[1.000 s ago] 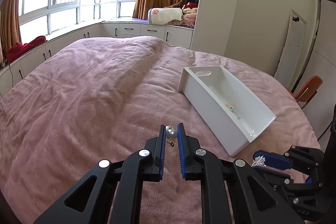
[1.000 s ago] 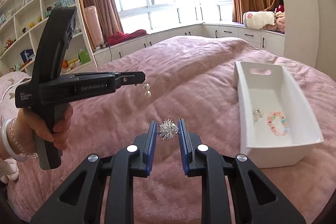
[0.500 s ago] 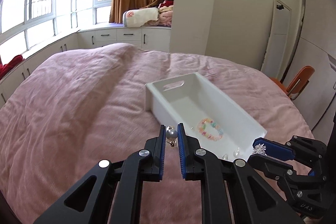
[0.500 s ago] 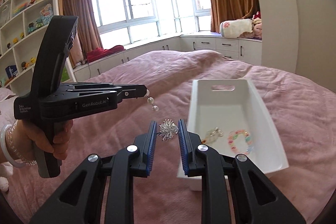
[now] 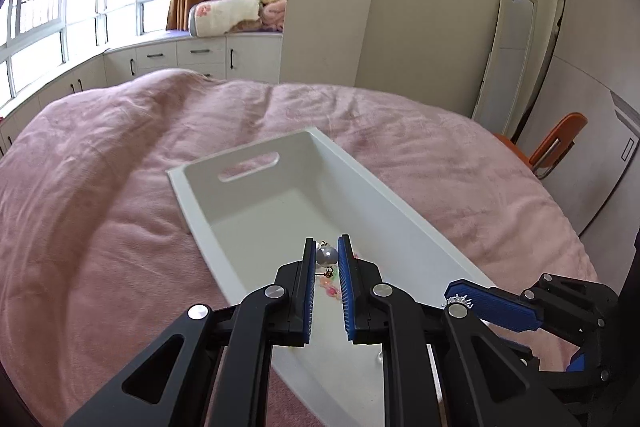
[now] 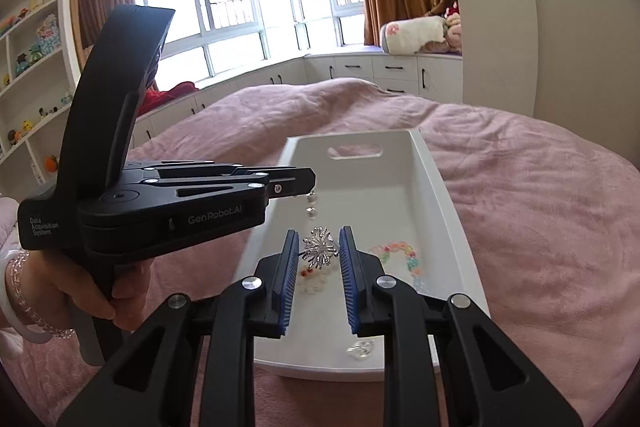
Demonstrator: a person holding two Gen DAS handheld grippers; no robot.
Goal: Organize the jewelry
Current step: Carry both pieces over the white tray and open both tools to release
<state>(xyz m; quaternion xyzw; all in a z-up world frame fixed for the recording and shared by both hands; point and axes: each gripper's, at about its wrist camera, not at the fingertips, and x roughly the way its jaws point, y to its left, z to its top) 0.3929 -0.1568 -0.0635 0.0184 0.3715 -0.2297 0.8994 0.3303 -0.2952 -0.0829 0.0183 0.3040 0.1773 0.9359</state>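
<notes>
A long white tray [image 5: 256, 235] [image 6: 460, 223] lies on the pink bed. My left gripper [image 5: 326, 253] is shut on a pearl drop earring [image 5: 327, 255] and holds it over the tray; the earring hangs from its tips in the right wrist view [image 6: 312, 207]. My right gripper [image 6: 319, 247] is shut on a spiky silver ornament [image 6: 319, 249], also above the tray, just right of the left gripper; it shows in the left wrist view [image 5: 460, 301]. Inside the tray lie a pastel bead bracelet [image 6: 404, 255], small pearl pieces [image 6: 314, 285] and a clear piece [image 6: 360, 349].
The pink blanket [image 5: 100, 227] covers the bed all around the tray. An orange chair [image 5: 556, 147] stands beyond the bed's right edge. White window cabinets [image 6: 360, 71] and a toy shelf [image 6: 28, 67] line the walls.
Both grippers have moved from over the blanket to above the tray, still holding their pieces. The tray now lies right under the fingertips.
</notes>
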